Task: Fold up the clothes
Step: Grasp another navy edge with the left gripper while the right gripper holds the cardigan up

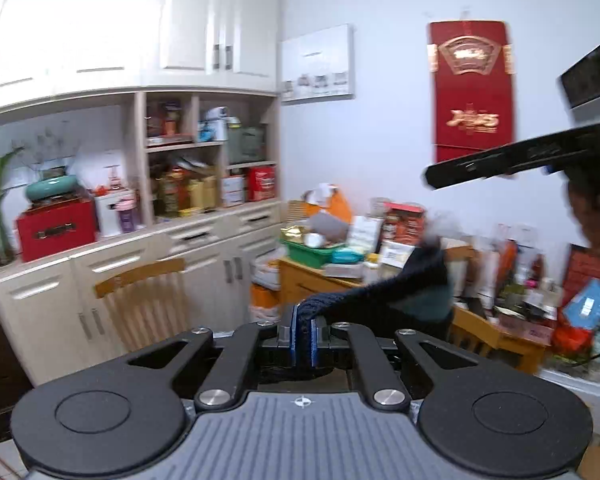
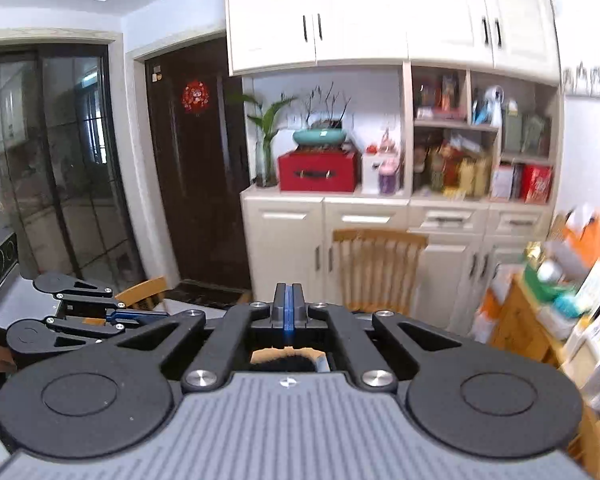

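a: which of your two has the cloth?

b: your left gripper point(image 1: 303, 312). its blue pads are pinched tight on a bunched edge of the dark knit garment point(image 1: 380, 292). the cloth fills the narrow slit between them.

a: and where does the rest of it go?

b: from those jaws it runs out to your right and climbs a little, a taut band held up in the air. no worktop shows under it. its far end blurs out just under the tip of your right gripper point(image 2: 287, 300), which sits higher and to the right in the left wrist view.

a: so is the right one holding that end?

b: i can't tell. its pads are pressed flat together, and no cloth shows between them in its own camera. a dark fuzzy patch point(image 2: 284, 362) sits below its linkage, but i can't say whether that is the garment.

a: what does the next move hang on, then?

b: my reading is that the garment's long axis lies across, from your left jaws toward the right ones. any fold would bring one end over along that line. the left has the sure grip, so check the right end before you swing it.
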